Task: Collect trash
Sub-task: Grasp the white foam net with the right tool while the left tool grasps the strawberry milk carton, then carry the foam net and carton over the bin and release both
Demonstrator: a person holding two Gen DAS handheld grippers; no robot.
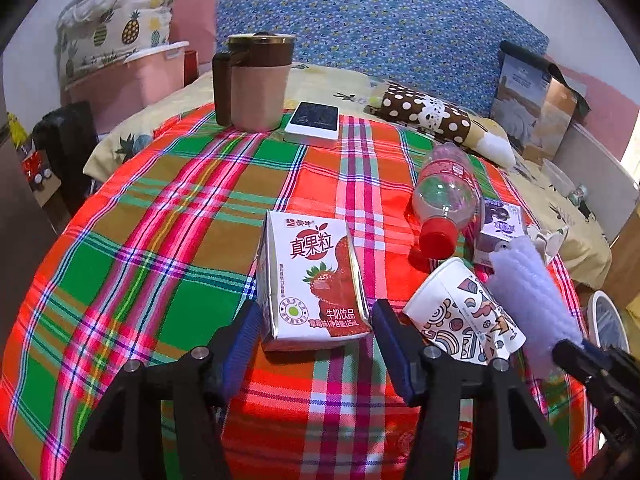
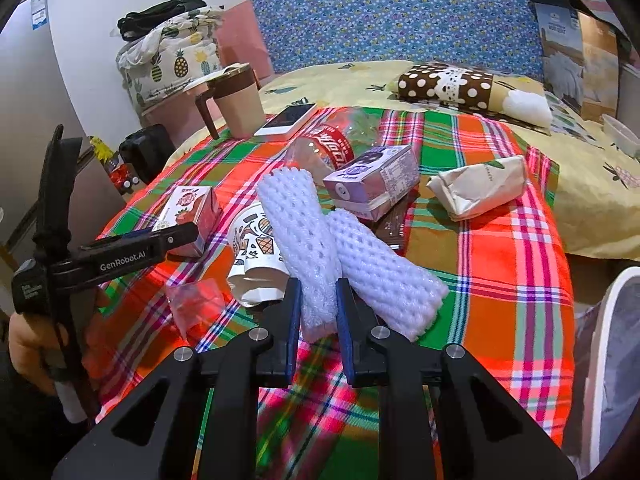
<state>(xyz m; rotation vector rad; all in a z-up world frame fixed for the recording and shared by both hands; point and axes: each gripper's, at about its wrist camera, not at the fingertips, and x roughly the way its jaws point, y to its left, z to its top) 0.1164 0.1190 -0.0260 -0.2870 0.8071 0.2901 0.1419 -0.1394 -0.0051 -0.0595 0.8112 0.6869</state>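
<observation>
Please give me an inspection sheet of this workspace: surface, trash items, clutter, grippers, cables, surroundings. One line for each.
Surface: plaid cloth spread over a yellow bedsheet.
Job's things: strawberry milk carton upright; plastic bottle lying down; paper cup tipped over; purple carton on its side; two foam nets crossed; crumpled paper bag.
Clutter: mug and phone at the far edge.
Grippers: left gripper open around the strawberry carton; right gripper shut on one foam net.
Cables: nothing seen.
Surroundings: blue patterned board, dotted pillow, white bin at right.
</observation>
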